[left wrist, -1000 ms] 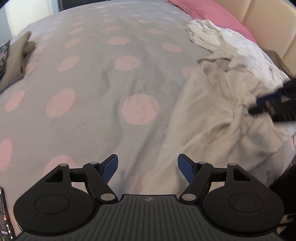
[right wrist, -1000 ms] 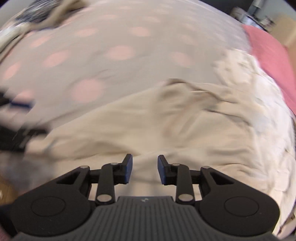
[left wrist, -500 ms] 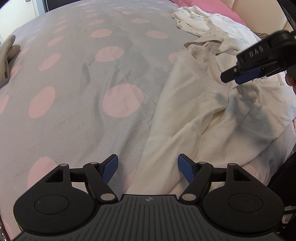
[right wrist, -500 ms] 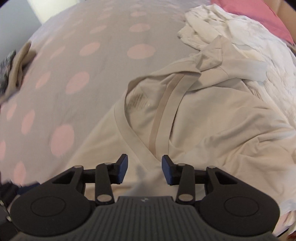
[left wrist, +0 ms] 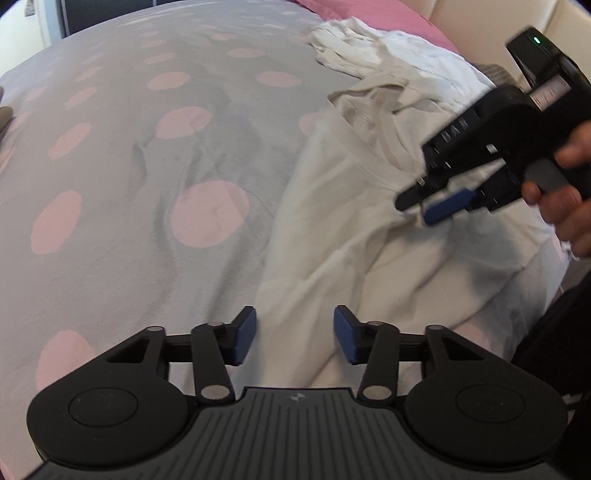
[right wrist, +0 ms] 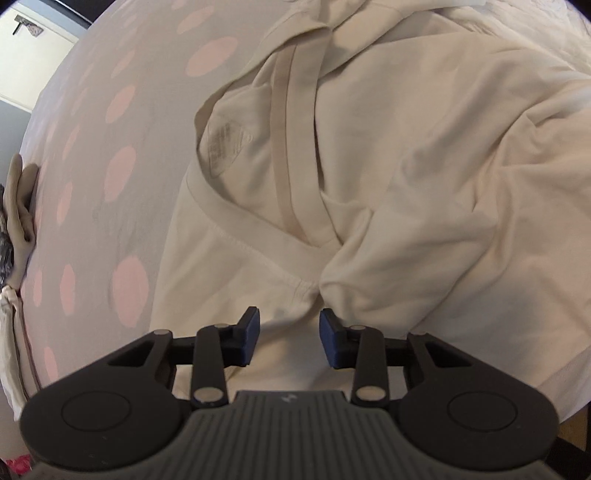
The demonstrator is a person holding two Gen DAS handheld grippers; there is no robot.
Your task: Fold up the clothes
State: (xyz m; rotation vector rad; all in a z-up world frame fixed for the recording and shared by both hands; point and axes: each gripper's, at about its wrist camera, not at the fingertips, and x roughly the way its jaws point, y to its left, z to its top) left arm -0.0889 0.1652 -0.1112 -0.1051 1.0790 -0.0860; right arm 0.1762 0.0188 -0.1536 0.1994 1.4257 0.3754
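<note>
Two views are given. From the left wrist, a cream shirt [left wrist: 343, 229] is seen lying crumpled on the right side of a grey bedspread [left wrist: 122, 177] with pink dots. The left gripper [left wrist: 294, 334] is held over the shirt's near edge, its fingers apart and empty. The right gripper [left wrist: 430, 206] is held by a hand [left wrist: 565, 195] above the shirt's collar.

From the right wrist, the right gripper [right wrist: 289, 338] is seen with its fingers apart, just above the V-shaped collar [right wrist: 255, 236], nothing pinched between them.

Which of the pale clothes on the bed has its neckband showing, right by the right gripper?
The cream V-neck shirt, lying nearest, under the right gripper. Its neckband shows; the crumpled white garment beyond lies bunched toward the pink pillow.
</note>
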